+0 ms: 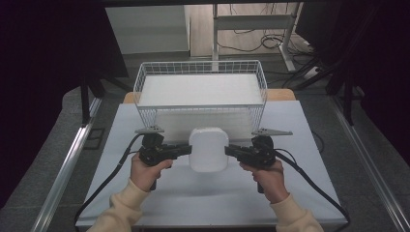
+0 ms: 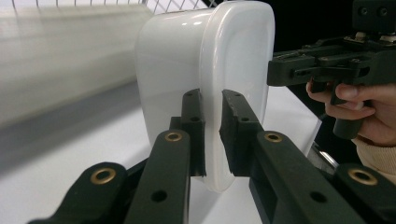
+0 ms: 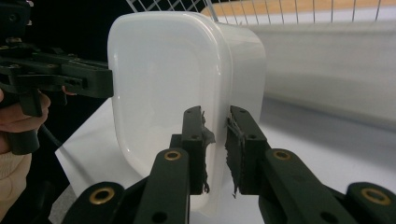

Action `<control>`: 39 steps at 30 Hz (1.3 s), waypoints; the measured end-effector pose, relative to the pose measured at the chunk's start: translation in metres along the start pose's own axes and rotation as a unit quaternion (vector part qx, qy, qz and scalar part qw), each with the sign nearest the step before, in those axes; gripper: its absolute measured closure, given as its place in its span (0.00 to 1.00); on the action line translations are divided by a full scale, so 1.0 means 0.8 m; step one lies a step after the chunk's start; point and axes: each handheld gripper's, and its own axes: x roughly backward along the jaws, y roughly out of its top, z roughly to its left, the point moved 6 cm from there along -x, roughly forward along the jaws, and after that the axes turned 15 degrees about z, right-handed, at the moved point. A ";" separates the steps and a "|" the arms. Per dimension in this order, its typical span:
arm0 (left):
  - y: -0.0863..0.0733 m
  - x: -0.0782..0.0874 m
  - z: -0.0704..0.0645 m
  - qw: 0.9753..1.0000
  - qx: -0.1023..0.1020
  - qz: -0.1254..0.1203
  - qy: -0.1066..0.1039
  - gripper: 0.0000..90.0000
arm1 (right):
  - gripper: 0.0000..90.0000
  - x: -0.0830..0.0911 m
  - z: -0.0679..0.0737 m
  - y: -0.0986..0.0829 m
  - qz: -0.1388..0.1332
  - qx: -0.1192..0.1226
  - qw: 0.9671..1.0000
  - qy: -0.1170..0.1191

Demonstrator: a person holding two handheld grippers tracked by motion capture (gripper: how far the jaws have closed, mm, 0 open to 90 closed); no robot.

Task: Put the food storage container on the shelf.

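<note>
Midway: white tub (image 1: 208,149) pinched at opposite rims by left tool (image 1: 185,149) and right tool (image 1: 231,151), near the wire basket (image 1: 200,87), over the table (image 1: 159,198); placing inside remains.

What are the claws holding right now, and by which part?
Both hold the white container. The left claw pinches the rim on its left side; the right claw pinches the rim on the opposite side, in front of the wire basket.

One white container (image 1: 208,149), one wire basket (image 1: 200,84), apparently two grippers.
</note>
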 end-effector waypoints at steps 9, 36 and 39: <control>0.020 0.016 -0.005 1.000 -0.015 -0.011 0.007 0.90 | 0.86 0.014 0.009 0.024 -0.016 0.014 1.000 -0.008; 0.055 0.045 -0.013 0.999 -0.034 -0.032 0.008 0.90 | 0.86 0.038 0.022 0.063 -0.041 0.039 0.998 -0.012; 0.059 0.047 -0.014 0.999 -0.036 -0.032 0.009 0.90 | 0.87 0.040 0.023 0.066 -0.043 0.042 0.998 -0.014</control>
